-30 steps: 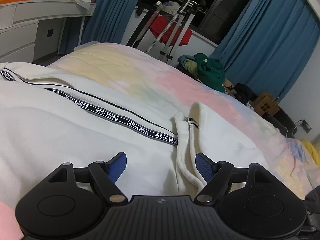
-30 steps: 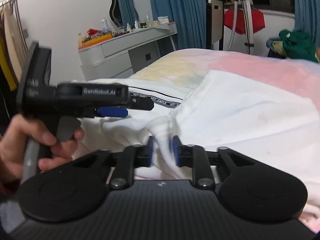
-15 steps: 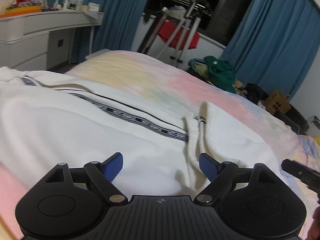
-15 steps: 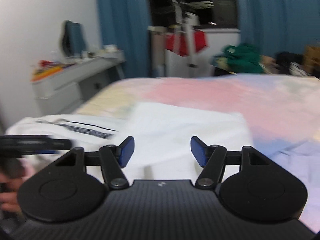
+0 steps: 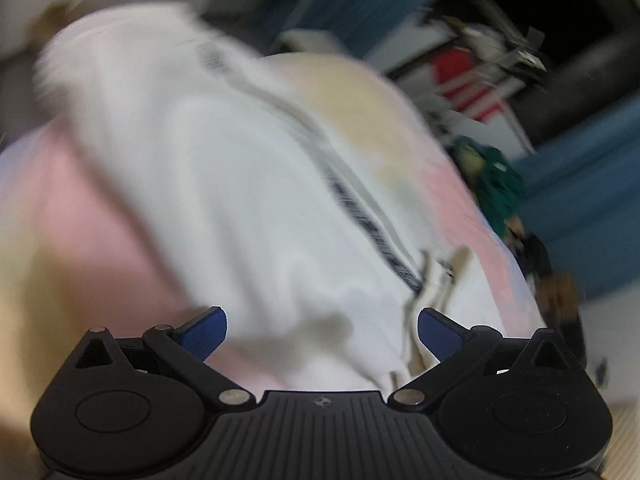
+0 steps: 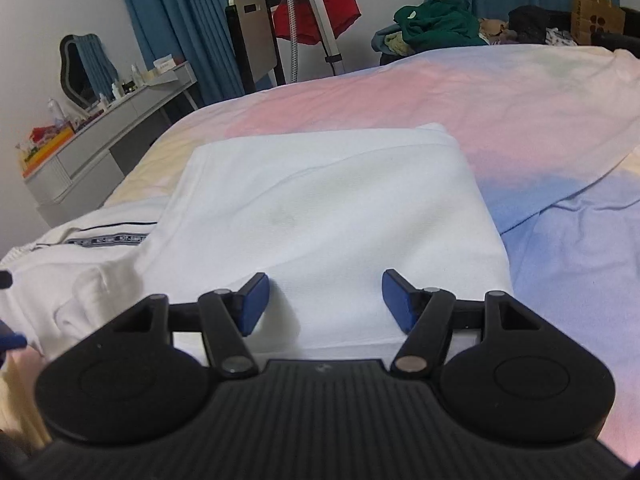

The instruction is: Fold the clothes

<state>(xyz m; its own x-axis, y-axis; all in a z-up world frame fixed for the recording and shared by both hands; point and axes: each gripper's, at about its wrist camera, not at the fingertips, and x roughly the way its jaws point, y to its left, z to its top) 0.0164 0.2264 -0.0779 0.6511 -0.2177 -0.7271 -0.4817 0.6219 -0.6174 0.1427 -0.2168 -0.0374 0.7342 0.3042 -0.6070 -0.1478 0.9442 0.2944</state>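
Note:
A white garment (image 6: 320, 208) lies on the bed, one part folded over into a flat rectangle. Its black lettered stripe (image 6: 108, 240) shows at the left. My right gripper (image 6: 325, 284) hovers over the near edge of the folded part, open, its blue pads clear of the cloth. The left wrist view is blurred and tilted. There the same white garment (image 5: 240, 180) and its stripe (image 5: 360, 208) run diagonally. My left gripper (image 5: 320, 320) stands over the garment's near end with its jaws opening wide; cloth lies beneath the gap, but the pads do not press on it.
The pastel pink, yellow and blue bedsheet (image 6: 520, 100) spreads around the garment. A grey dresser (image 6: 100, 132) stands at the left. Beyond the bed are a stand with red cloth (image 6: 316, 12), a pile of green clothes (image 6: 436, 20) and a paper bag (image 6: 596, 16).
My right gripper let go of the bunched white fabric, opened and swung right over the folded part. My left gripper widened, rolled and moved sideways; its view is now blurred.

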